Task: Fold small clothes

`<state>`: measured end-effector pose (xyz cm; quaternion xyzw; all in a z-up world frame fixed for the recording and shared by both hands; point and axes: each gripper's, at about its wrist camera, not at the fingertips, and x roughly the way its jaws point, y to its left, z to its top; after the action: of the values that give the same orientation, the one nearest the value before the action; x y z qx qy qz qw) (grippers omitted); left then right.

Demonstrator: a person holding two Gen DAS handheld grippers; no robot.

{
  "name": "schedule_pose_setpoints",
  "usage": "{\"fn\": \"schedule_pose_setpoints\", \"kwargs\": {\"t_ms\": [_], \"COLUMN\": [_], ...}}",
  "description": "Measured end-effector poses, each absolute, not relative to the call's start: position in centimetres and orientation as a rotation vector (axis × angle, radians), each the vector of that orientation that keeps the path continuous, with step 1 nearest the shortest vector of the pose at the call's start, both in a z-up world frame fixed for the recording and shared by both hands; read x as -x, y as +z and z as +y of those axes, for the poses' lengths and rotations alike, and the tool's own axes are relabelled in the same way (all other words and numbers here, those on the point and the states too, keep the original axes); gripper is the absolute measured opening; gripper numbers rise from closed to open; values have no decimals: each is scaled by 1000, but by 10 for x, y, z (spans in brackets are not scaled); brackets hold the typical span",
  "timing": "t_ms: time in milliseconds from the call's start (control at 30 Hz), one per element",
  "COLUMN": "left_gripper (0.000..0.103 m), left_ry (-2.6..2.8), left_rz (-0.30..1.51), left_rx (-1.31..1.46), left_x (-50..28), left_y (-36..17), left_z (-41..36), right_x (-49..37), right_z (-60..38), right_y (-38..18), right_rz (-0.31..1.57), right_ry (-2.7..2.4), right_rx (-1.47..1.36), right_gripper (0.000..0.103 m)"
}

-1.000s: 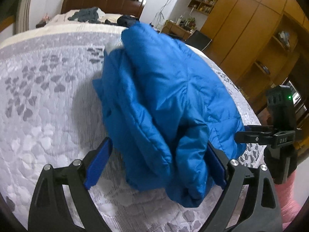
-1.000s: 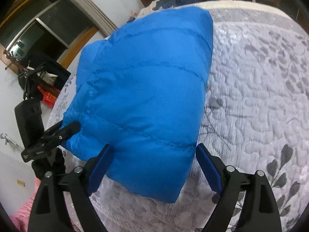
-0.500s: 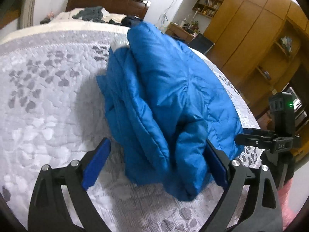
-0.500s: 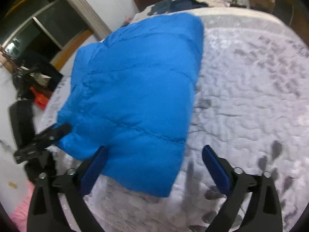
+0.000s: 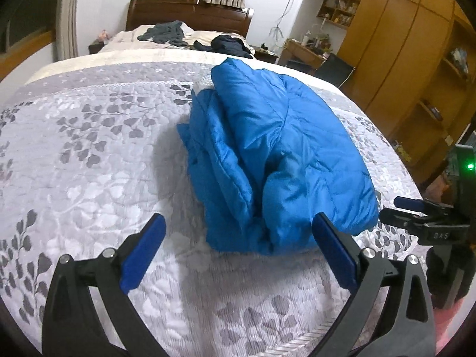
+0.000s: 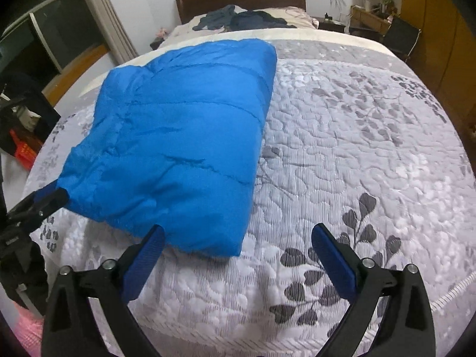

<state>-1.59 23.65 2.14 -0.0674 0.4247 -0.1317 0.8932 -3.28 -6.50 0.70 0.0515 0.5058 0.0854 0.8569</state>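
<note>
Left gripper (image 5: 238, 242) spread wide, holding nothing, above the grey leaf-patterned quilt (image 5: 89, 163). Folded blue puffer jacket (image 5: 273, 160) lying ahead, its near bulge just beyond the right fingertip (image 5: 322, 223); bare quilt ahead of the left one. Right gripper (image 6: 238, 242) likewise spread and empty; jacket (image 6: 184, 136) ahead and leftward, near edge just past the left fingertip (image 6: 156, 235). Nothing between either pair of fingers. Dark clothes (image 5: 166, 31) heaped far beyond near the headboard (image 5: 190, 12); wooden wardrobe (image 5: 410, 59) far right.
</note>
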Motion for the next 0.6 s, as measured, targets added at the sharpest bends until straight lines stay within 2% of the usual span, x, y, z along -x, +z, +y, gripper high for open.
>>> {"fn": "schedule_pose_setpoints", "kwargs": {"t_ms": [600], "left_gripper": [100], "left_ry": [-80], "left_rz": [850], "left_rx": [66], "left_x": [60], "left_y": [47], "left_z": [231], "right_x": [78], "right_z": [-44], "right_y": [36], "right_rz": [998], "right_ry": [141], "right_rx": [-71], "right_gripper": [99]}}
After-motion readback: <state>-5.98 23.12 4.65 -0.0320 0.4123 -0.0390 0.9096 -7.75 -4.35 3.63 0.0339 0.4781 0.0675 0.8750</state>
